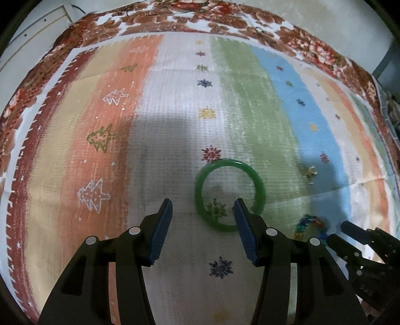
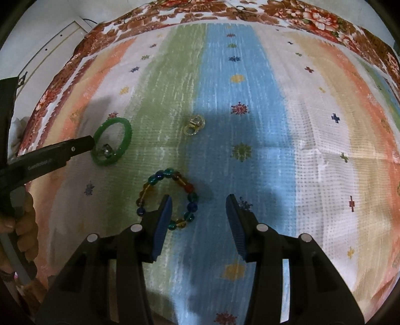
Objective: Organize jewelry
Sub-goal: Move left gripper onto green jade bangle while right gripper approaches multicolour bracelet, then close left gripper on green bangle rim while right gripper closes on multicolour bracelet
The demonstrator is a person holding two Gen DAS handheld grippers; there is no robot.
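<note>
the left gripper (image 1: 203, 207) hangs over the striped cloth (image 1: 175, 100) with jaws apart and nothing between them; its right finger covers part of the green bangle (image 1: 228, 193), which lies flat on the white and green stripes. in the right wrist view the same gripper's tip sits at the bangle's near left edge, and whether it touches is hard to tell. the right gripper (image 2: 198, 205) is likewise parted and empty, its left finger hiding part of the bead bracelet (image 2: 167, 198), which lies where the green stripe meets the blue. from the left wrist view the bracelet is mostly hidden and blurred. a small clear clasp-like piece (image 2: 194, 125) lies farther off on the green stripe, too small to identify. a hand (image 2: 23, 225) is cut off at the left edge. a floral cloth (image 2: 175, 15) borders the far side.
</note>
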